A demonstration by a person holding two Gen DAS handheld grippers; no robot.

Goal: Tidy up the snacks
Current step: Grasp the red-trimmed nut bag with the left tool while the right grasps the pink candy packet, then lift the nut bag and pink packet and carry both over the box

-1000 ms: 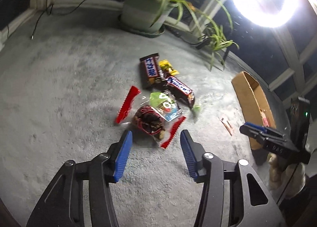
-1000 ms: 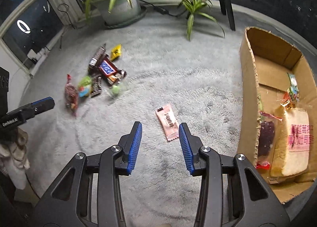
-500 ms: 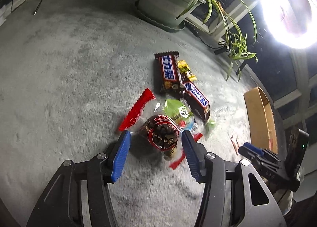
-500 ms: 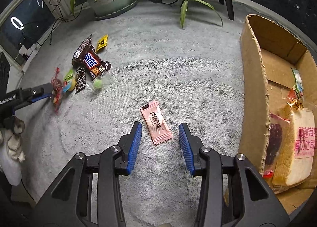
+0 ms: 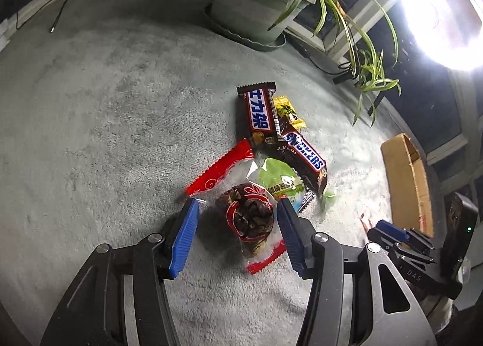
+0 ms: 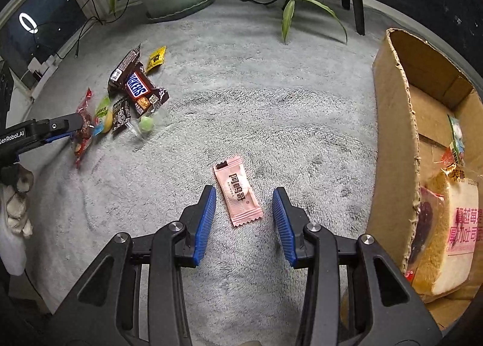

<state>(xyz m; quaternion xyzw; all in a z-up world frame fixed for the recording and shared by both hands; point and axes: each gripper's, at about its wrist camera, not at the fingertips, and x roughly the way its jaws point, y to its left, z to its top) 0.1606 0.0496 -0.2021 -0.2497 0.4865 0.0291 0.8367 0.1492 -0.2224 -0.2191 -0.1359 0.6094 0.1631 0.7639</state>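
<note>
While the left gripper (image 5: pixel 237 222) stands with its jaws apart on either side of the red-ended nut packet (image 5: pixel 246 219), that packet lies on the grey carpet (image 5: pixel 105 104) with its long axis slanting from far left to near right. The right gripper (image 6: pixel 244 213), also spread, brackets the pink sachet (image 6: pixel 237 192), whose long axis points away, tilted left, near the cardboard box (image 6: pixel 395 146).

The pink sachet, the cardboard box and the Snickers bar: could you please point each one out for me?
pink sachet (image 6: pixel 237 192), right wrist view, middle of the wrapper.
cardboard box (image 6: pixel 396 140), right wrist view, near side wall.
Snickers bar (image 5: pixel 305 156), left wrist view, on the logo.
</note>
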